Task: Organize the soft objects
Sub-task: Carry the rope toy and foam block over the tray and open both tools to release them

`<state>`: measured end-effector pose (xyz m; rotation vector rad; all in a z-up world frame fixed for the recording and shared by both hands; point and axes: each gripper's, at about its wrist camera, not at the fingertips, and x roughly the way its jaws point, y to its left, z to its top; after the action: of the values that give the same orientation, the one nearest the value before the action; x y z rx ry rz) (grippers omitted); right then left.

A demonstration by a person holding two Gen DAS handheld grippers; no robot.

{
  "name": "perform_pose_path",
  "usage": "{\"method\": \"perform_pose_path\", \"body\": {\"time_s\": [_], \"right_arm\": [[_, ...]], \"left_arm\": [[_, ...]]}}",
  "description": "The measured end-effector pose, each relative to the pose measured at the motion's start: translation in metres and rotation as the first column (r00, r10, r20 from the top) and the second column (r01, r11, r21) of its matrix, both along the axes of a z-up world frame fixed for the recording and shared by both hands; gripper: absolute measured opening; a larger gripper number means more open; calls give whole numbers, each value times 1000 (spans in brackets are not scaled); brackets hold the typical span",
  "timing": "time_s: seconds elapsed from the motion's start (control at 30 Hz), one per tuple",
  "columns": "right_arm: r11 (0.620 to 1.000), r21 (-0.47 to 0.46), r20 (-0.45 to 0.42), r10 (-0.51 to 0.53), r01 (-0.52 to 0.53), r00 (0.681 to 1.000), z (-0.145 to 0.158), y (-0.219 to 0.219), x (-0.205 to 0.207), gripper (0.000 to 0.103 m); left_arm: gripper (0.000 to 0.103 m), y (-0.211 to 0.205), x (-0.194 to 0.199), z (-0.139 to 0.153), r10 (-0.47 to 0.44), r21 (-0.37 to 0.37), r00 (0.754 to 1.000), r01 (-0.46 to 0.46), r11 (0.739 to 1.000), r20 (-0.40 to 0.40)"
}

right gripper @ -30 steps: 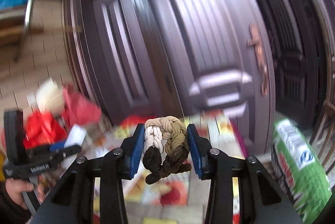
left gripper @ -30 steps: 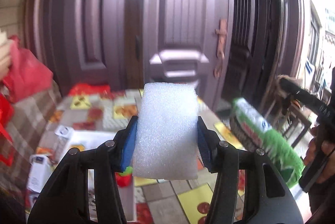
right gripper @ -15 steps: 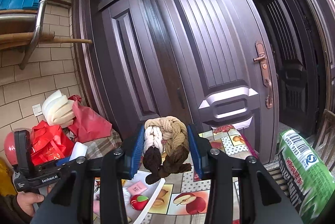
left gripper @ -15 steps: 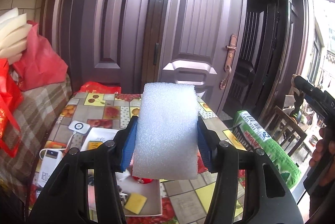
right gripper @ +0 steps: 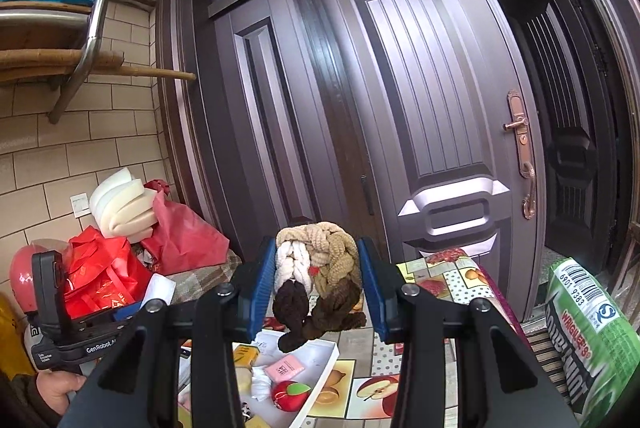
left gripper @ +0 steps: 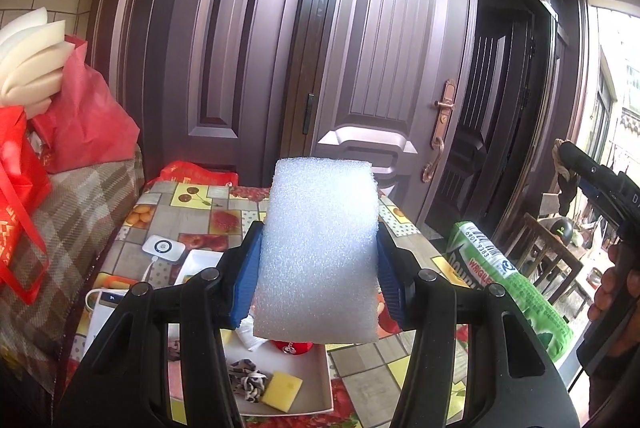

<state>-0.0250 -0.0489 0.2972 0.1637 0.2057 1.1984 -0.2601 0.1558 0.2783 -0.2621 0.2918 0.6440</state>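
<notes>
Doors (left gripper: 384, 68) fill most of both views, dark brown panels with a copper handle (right gripper: 520, 156). Below them sits the table (left gripper: 192, 212) with its fruit-print cloth, and I've got both grippers held up in the air above it.

Off the table's right edge there's a big green Wrigley's pack (right gripper: 588, 332). Past the left edge, red bags (left gripper: 84, 116) are piled on a plaid cover with cream foam slabs (right gripper: 120, 204) on top.

On the table near the front edge is a white tray (left gripper: 320, 388), holding a yellow sponge piece (left gripper: 282, 390), a patterned scrunchie (left gripper: 248, 382), a pink card (right gripper: 285, 368) and a red apple toy (right gripper: 292, 394). A white charger puck (left gripper: 163, 248) lies toward the left edge.

My left gripper (left gripper: 318, 268) is pinching a white foam block (left gripper: 320, 252) upright between its blue pads (left gripper: 248, 280), well above the tray. My right gripper (right gripper: 318, 286) is clamped on a braided rope toy (right gripper: 316, 280), cream, tan and dark brown, its loose ends dangling over the tray's far end.
</notes>
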Motion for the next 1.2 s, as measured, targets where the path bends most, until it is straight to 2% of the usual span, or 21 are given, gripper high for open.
{"method": "perform_pose_path", "body": {"time_s": [0.57, 1.2], "right_arm": [[997, -56, 34, 62, -60, 998, -2, 41, -28, 41], [985, -130, 39, 116, -110, 992, -13, 88, -38, 41]], "left_arm": [[52, 24, -21, -5, 19, -21, 1000, -18, 1000, 23], [52, 53, -24, -22, 41, -71, 999, -40, 997, 24]]}}
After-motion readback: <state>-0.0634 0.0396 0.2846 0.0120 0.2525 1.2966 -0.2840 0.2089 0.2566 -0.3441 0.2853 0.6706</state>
